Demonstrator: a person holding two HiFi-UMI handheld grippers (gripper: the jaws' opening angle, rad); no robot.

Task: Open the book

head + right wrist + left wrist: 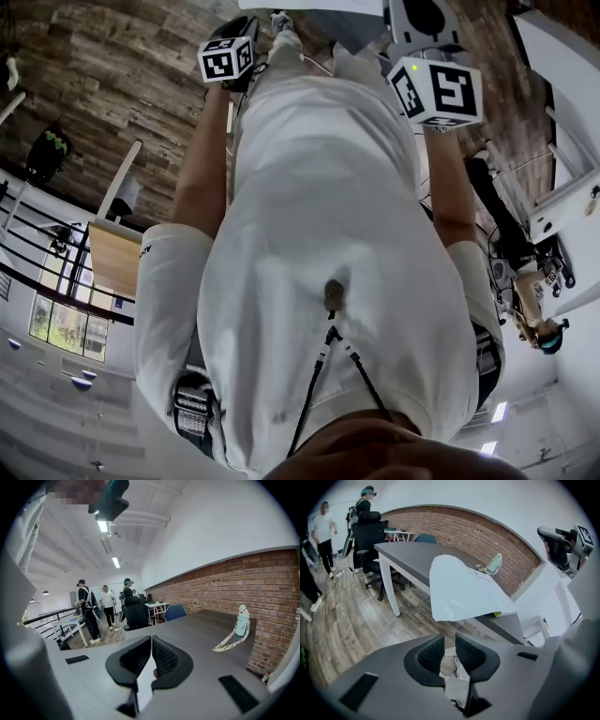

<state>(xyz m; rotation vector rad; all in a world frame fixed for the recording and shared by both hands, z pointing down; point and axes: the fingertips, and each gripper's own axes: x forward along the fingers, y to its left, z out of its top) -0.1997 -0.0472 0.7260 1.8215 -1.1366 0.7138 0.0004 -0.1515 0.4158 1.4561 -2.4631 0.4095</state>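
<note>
From my head, my shirt and arms fill the view. My left tongs [230, 54] and right tongs [436, 91] are both held out ahead of me, and I cannot make out the book here. Along my left tongs [449, 640], the jaws stand apart with nothing between them, and only floor shows through the gap. Beyond them the book [461, 590] sits at the near end of the grey counter [408, 555]. It shows a broad white face that juts over the edge and looks bowed rather than flat, so I judge a cover or page is raised. My right tongs show at the upper right of this view, well apart from my left. Along my right tongs [151, 639], the jaws are clamped together on a thin white sheet [144, 686] seen edge-on, which I take for that cover or page. So the opening looks begun but not done: the sheet is in my grip and not yet laid over flat. What is left, I judge, is to swing it over and let go, with my left tongs free to steady the book.
</note>
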